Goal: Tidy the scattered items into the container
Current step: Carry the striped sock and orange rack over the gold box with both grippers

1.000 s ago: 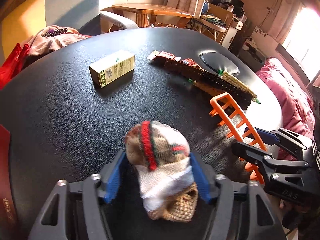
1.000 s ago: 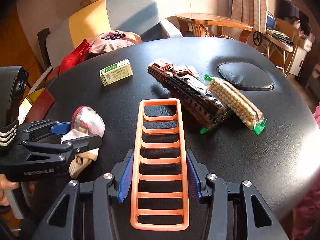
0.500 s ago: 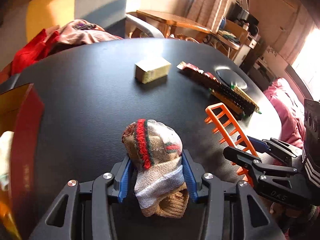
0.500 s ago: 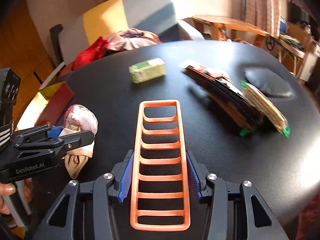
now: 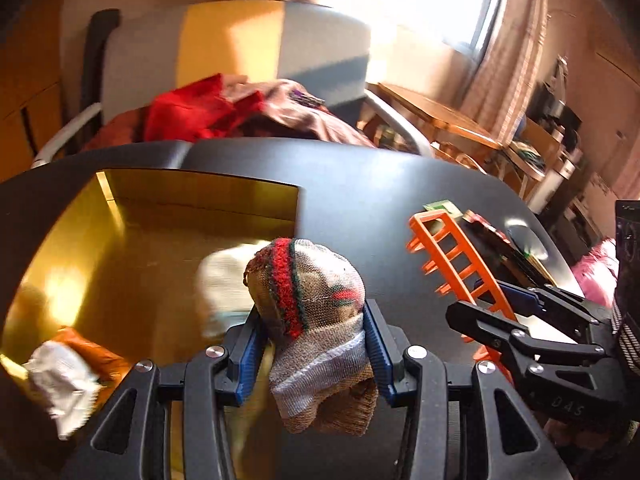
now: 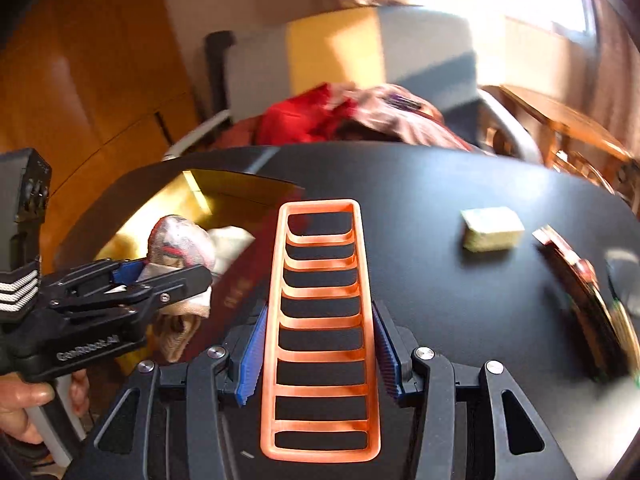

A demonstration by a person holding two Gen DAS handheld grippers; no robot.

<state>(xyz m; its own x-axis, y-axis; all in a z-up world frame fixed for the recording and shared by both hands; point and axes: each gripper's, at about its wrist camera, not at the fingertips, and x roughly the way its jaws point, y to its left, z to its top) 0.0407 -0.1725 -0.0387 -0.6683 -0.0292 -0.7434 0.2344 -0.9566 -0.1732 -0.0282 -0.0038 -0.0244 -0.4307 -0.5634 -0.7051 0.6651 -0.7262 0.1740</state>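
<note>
Left gripper (image 5: 312, 354) clamped on the rolled sock (image 5: 316, 308), blue pads pressed into both sides, held over the near edge of the gold-lined container (image 5: 160, 240) at ten o'clock. Right gripper (image 6: 320, 354) squeezing the orange ladder-shaped rack (image 6: 320, 280) lengthwise, above the black table (image 6: 460, 300). Small green box (image 6: 492, 228) sits at two o'clock, flat packets (image 6: 580, 288) just beyond it.

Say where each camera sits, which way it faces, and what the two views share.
Left wrist: sits on the left gripper, faces the gold box; it holds the sock; right gripper shows.
Right wrist: sits on the right gripper, faces along the table; it holds the orange rack; left gripper and a hand show.
Shared: box, sock, rack, table, chair.
</note>
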